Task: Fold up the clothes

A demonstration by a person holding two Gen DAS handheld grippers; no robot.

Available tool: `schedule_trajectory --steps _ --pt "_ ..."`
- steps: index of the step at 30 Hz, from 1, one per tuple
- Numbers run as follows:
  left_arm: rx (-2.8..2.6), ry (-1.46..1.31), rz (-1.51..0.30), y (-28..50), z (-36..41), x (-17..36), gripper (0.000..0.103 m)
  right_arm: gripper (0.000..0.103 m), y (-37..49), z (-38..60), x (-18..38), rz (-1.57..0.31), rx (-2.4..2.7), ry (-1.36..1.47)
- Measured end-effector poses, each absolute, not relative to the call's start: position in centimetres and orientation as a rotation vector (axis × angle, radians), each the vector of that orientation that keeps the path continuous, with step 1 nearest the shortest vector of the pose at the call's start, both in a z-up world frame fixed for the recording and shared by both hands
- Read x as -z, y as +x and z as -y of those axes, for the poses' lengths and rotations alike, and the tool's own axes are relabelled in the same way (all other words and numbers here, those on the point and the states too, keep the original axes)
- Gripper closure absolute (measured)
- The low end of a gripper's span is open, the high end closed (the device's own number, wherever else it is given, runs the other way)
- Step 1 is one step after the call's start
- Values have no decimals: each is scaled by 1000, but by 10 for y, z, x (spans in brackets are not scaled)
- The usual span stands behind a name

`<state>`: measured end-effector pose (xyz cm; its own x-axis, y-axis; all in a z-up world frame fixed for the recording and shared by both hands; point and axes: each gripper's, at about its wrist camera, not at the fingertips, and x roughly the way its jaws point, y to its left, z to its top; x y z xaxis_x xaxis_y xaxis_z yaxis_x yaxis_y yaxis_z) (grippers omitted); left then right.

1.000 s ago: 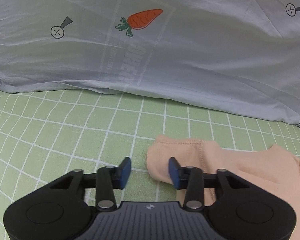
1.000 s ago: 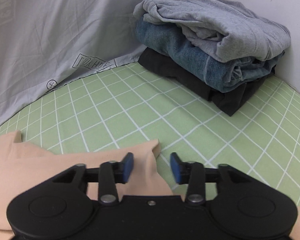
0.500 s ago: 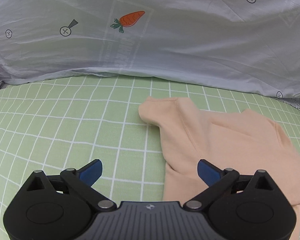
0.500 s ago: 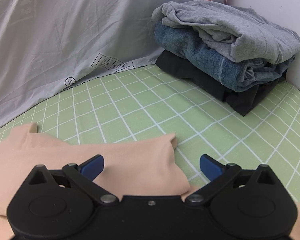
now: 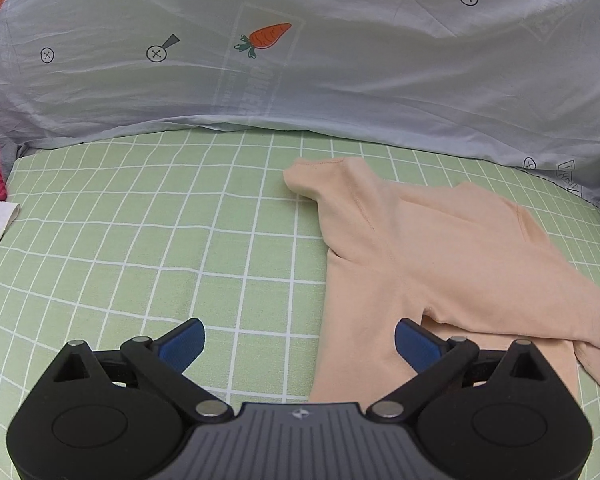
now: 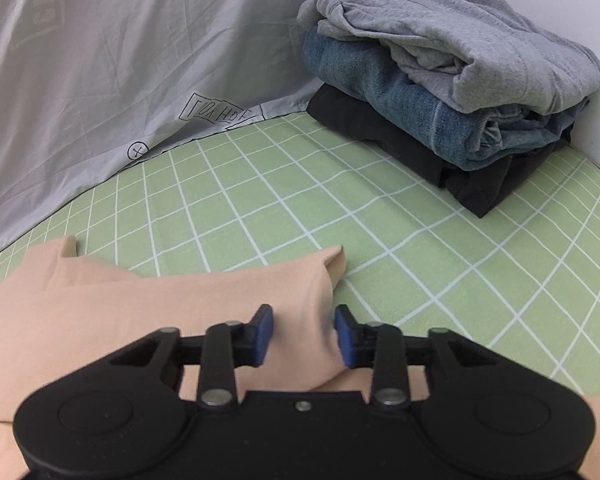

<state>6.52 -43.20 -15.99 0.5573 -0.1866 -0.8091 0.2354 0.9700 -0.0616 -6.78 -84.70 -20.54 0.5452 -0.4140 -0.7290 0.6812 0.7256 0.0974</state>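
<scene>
shirt (image 5: 440,240) lies flat on the green sheet (image 5: 140,240), near the clothes pile (image 6: 440,80) | step: folding a sleeve over | left gripper (image 5: 298,344) wide open, empty | right gripper (image 6: 304,336) partly open around the sleeve (image 6: 292,300), not pinching | next: pinch and fold

A home bedroom: checked green bedsheet (image 5: 140,240), carrot-print quilt (image 5: 300,60), folded clothes stack (image 6: 440,92)

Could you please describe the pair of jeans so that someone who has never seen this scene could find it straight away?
On the green checked sheet, look to the far right corner by the white wall, where a stack of folded clothes sits. The jeans are the middle layer, between a grey sweatshirt on top and a black garment underneath. They are the only faded blue denim.
</scene>
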Motion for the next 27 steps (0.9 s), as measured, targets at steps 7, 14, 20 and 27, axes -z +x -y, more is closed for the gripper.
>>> schedule_trajectory --steps 7,14,20,27 --pt "238 29 -938 51 423 153 3 97 -71 812 174 -657 535 274" --pt "256 14 -969 40 420 156 3 97 -57 715 150 -653 127 137" --pt "285 20 -980 33 423 156 3 95 -50 637 189 -815 -56 89" --pt "361 32 -994 31 442 157 4 46 -74 647 184 -771 32 133"
